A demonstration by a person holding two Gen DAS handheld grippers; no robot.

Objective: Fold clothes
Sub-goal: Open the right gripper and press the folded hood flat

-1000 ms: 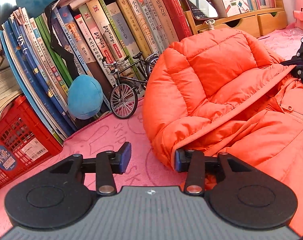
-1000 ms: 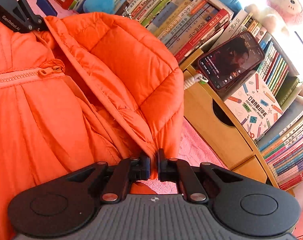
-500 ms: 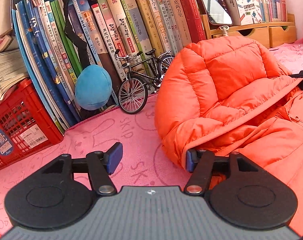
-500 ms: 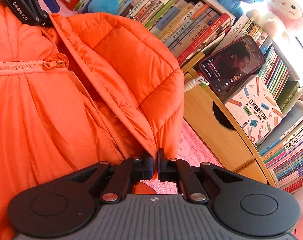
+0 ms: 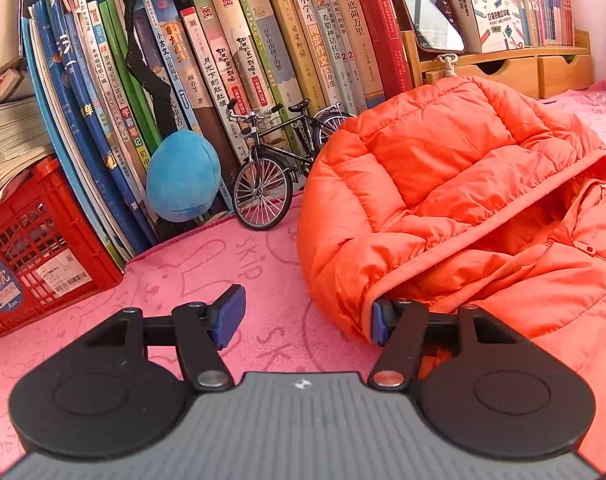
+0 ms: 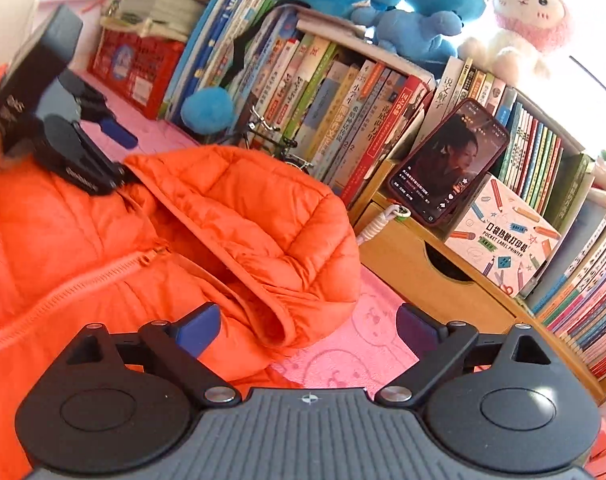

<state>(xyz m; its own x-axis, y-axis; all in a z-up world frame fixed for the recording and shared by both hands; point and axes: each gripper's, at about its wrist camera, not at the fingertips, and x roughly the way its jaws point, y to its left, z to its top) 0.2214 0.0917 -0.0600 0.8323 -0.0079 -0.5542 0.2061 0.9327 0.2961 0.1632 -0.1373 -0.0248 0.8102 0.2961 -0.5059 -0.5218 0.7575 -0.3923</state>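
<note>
An orange puffer jacket with a hood lies on the pink mat. It also shows in the right wrist view, zip closed. My left gripper is open, its right finger touching the hood's left edge. My right gripper is open and empty, just off the hood's right edge. The left gripper also shows in the right wrist view, at the hood's far side.
A row of books lines the back, with a toy bicycle, a blue plush ball and a red crate. A wooden drawer unit with a phone and a printer box stands right of the hood.
My right gripper has opened and let go of the hood edge, then pulled back. My left gripper has opened wider and drawn back slightly. The hood now rests on the mat.
</note>
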